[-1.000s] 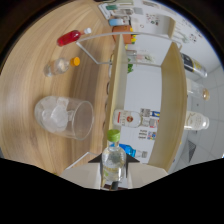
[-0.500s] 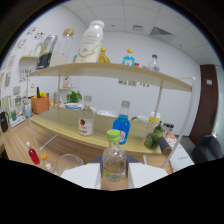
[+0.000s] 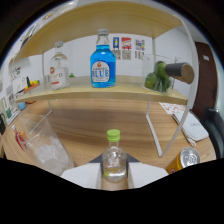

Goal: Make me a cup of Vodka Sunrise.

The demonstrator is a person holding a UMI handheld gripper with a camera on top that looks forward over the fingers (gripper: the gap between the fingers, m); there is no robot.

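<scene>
My gripper (image 3: 114, 169) is shut on a small clear bottle (image 3: 114, 156) with a green cap, held upright between the fingers (image 3: 84, 175). Left of the fingers stands a clear glass (image 3: 44, 144) filled with ice. Beyond it, a wooden shelf (image 3: 105, 91) carries a blue bottle (image 3: 102, 66) labelled BLUE. To that bottle's left on the shelf is a clear bottle (image 3: 59, 71) with a white and red label. A clear container of limes (image 3: 159, 77) sits at the shelf's right end.
An orange drink can (image 3: 182, 161) stands just right of the fingers on the wooden counter (image 3: 100, 129). A white metal leg (image 3: 154, 131) holds up the shelf. A red object (image 3: 20, 141) lies behind the ice glass. A white device (image 3: 192, 127) rests further right.
The view has swung from sideways to level and come closer and lower toward the shelf. The small bottle has stayed between the fingers throughout. The ice glass is now close on the left.
</scene>
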